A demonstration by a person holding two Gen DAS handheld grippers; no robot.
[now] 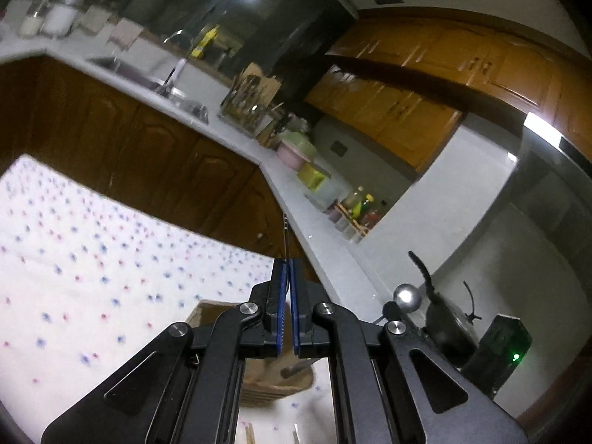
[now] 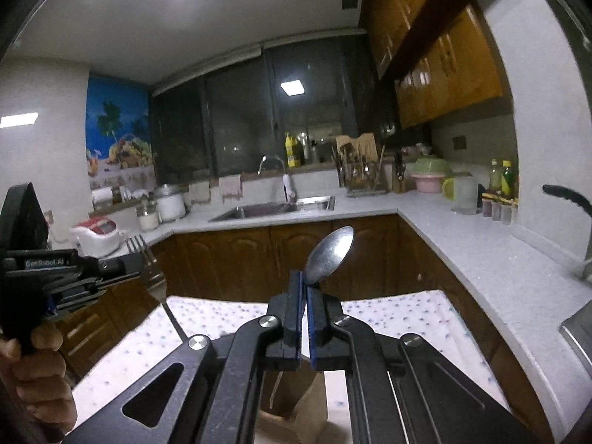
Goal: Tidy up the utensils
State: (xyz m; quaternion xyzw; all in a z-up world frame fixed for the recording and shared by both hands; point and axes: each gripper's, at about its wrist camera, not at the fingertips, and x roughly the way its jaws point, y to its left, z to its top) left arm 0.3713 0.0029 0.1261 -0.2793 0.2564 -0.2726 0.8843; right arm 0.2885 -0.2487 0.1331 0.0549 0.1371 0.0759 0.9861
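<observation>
My left gripper (image 1: pixel 287 264) is shut on a metal fork (image 1: pixel 286 235), seen edge-on in the left wrist view with its tines pointing up. The same fork (image 2: pixel 148 262) shows in the right wrist view at the left, held by the left gripper (image 2: pixel 127 261) above the table. My right gripper (image 2: pixel 305 281) is shut on a metal spoon (image 2: pixel 329 255), bowl up and tilted right. A brown wooden utensil box (image 1: pixel 273 377) sits on the table under both grippers; it also shows in the right wrist view (image 2: pixel 296 403).
The table wears a white cloth with blue and red dots (image 1: pixel 92 259). A white counter (image 2: pixel 462 244) runs behind with a sink (image 2: pixel 273 209), a utensil rack (image 2: pixel 360 170), bottles and bowls. A black kettle (image 1: pixel 447 318) stands at the right.
</observation>
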